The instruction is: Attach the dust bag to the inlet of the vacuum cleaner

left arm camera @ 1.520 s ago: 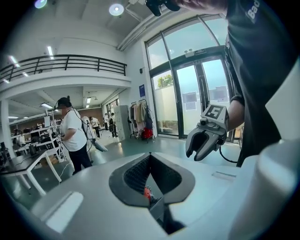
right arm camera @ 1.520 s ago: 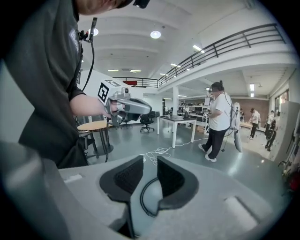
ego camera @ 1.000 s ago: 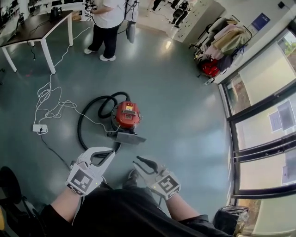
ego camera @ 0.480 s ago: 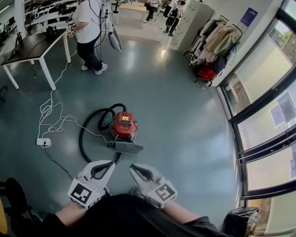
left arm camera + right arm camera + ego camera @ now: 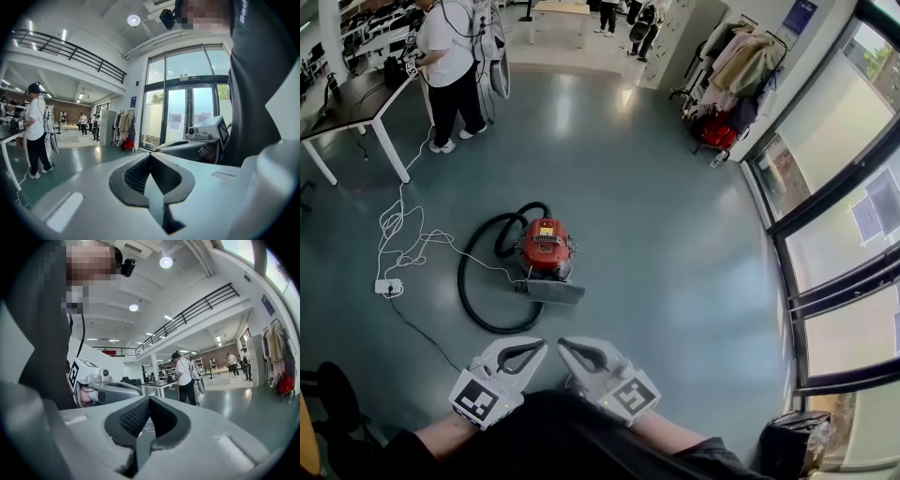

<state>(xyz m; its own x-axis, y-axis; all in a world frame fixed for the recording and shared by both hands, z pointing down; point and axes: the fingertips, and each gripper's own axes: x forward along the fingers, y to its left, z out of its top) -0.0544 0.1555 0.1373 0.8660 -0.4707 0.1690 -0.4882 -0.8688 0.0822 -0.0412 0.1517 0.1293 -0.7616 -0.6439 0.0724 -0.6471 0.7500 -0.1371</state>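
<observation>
The red vacuum cleaner (image 5: 546, 246) stands on the floor ahead of me, with its black hose (image 5: 483, 281) looped to its left. A flat grey piece (image 5: 553, 291) lies against its near side; I cannot tell whether it is the dust bag. My left gripper (image 5: 540, 345) and right gripper (image 5: 563, 344) are held side by side close to my body, well short of the vacuum. Both are shut with nothing between the jaws. In the left gripper view the jaws (image 5: 150, 157) meet at the tips, as they do in the right gripper view (image 5: 150, 398).
A white cable runs to a power strip (image 5: 386, 286) on the floor at the left. A person (image 5: 450, 66) stands by a table (image 5: 347, 103) at the back left. A clothes rack (image 5: 731, 66) and glass wall (image 5: 844, 234) are at the right, with a black bin (image 5: 787, 445) at bottom right.
The two grippers have drawn closer together, their tips now almost touching. The person in the background has walked left. The view has shifted slightly; the vacuum has stayed put.
</observation>
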